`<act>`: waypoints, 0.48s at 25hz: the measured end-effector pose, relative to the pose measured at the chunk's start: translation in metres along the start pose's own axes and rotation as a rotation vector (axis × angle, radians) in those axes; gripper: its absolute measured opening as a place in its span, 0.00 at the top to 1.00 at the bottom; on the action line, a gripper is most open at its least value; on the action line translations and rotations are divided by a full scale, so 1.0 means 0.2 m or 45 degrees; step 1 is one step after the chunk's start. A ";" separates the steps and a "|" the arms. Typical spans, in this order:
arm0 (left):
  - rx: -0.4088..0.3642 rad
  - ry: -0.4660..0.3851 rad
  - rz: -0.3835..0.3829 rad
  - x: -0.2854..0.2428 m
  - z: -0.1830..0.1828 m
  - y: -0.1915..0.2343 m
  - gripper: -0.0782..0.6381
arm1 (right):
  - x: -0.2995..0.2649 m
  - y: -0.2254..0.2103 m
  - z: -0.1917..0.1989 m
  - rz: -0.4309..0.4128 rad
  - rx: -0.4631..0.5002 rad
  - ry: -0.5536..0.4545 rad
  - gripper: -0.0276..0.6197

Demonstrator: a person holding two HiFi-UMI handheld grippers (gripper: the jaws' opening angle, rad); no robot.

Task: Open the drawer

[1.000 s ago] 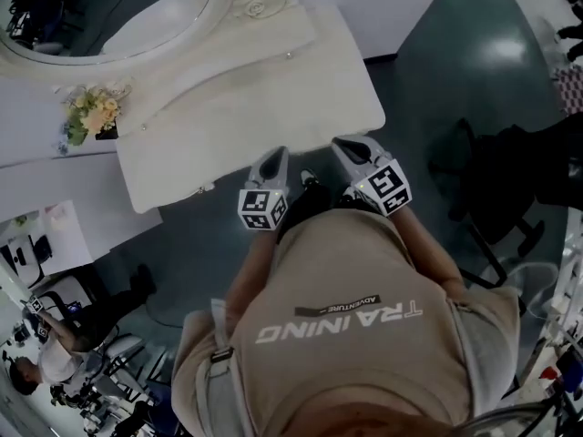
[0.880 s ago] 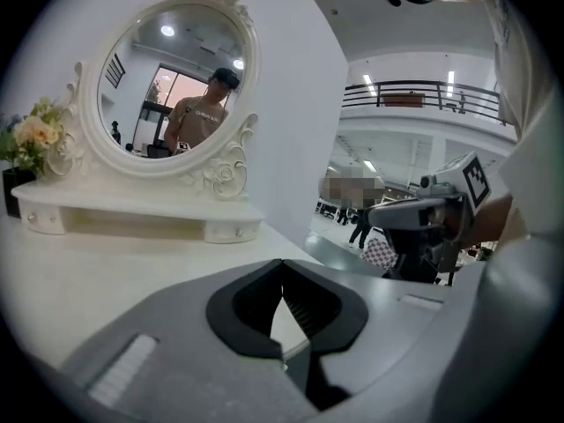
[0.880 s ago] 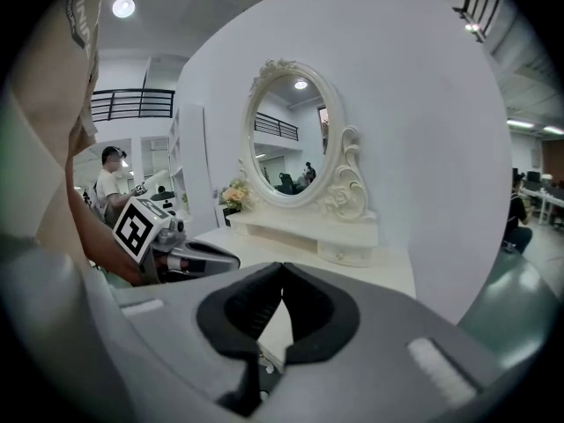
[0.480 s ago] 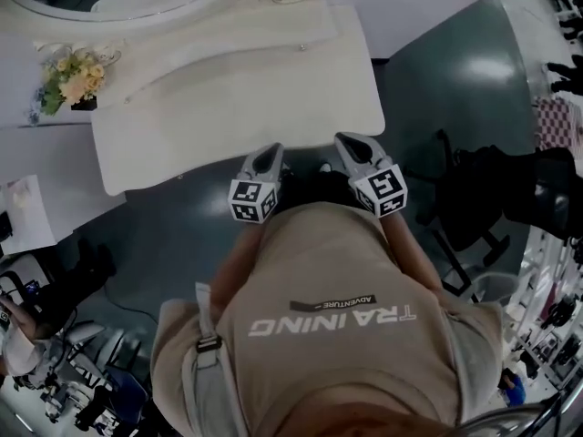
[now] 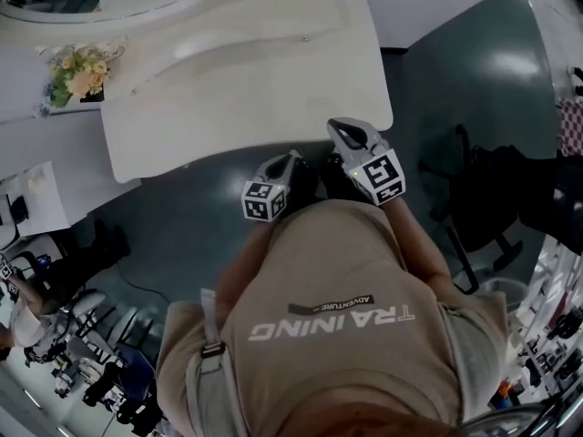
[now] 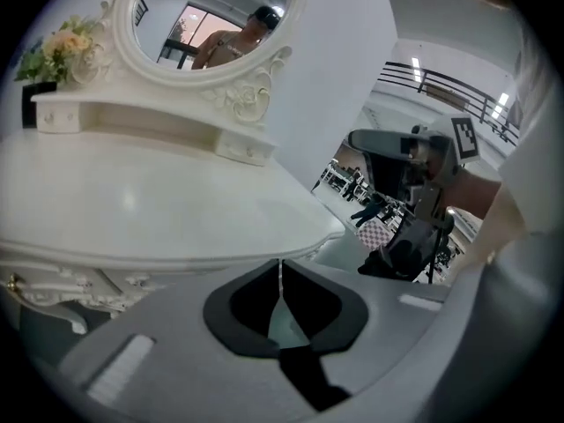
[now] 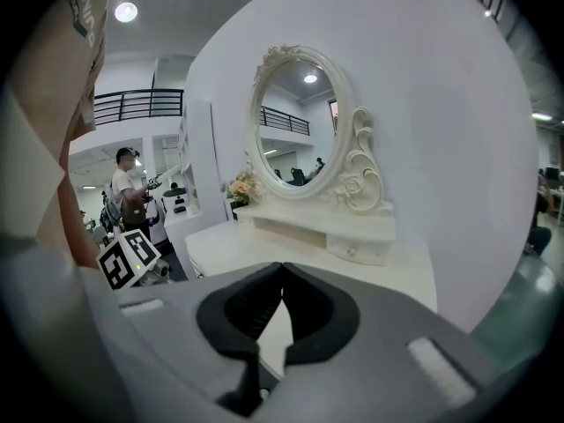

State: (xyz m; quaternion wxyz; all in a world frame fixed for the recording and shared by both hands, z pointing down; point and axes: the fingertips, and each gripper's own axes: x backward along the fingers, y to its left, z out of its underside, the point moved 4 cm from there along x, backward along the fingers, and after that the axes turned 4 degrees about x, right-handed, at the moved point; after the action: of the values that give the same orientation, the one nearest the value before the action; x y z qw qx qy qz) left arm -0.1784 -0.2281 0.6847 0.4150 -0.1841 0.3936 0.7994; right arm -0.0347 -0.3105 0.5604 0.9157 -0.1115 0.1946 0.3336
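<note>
A small drawer (image 7: 354,252) with a knob sits shut in the raised shelf (image 7: 322,226) along the worktop's (image 5: 255,98) back edge, toward the right corner. A second one (image 6: 53,117) sits shut toward the left end of the same shelf. The frames do not tell which drawer is meant. Above the shelf stands an oval mirror (image 7: 300,130), and flowers (image 5: 77,69) stand at the back left corner. Under the front edge runs a carved apron (image 6: 62,280). The left claw (image 6: 280,267) is closed and empty. It hangs just off the front edge, lower than the worktop, over the floor (image 5: 182,235). The right claw (image 7: 282,271) is also closed and empty. It is held higher, at the front edge toward the right corner, and points across the worktop at the mirror. Neither claw touches a drawer.
</note>
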 end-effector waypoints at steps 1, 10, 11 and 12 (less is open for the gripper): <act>0.019 0.023 -0.005 -0.04 0.03 0.01 0.88 | 0.00 -0.02 0.04 -0.003 -0.013 0.017 0.95; 0.251 0.105 -0.096 -0.38 0.20 0.20 0.70 | 0.08 -0.15 0.19 0.031 -0.094 0.080 0.95; 0.266 0.104 -0.112 -0.41 0.21 0.24 0.69 | 0.08 -0.16 0.21 0.039 -0.102 0.089 0.95; 0.270 0.104 -0.129 -0.45 0.21 0.27 0.69 | 0.09 -0.17 0.22 0.046 -0.102 0.097 0.95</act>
State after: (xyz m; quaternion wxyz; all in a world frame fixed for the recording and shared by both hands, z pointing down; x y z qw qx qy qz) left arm -0.1685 -0.2605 0.7917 0.4556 -0.1911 0.4826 0.7232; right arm 0.0127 -0.3110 0.5950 0.8962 -0.1570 0.2180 0.3530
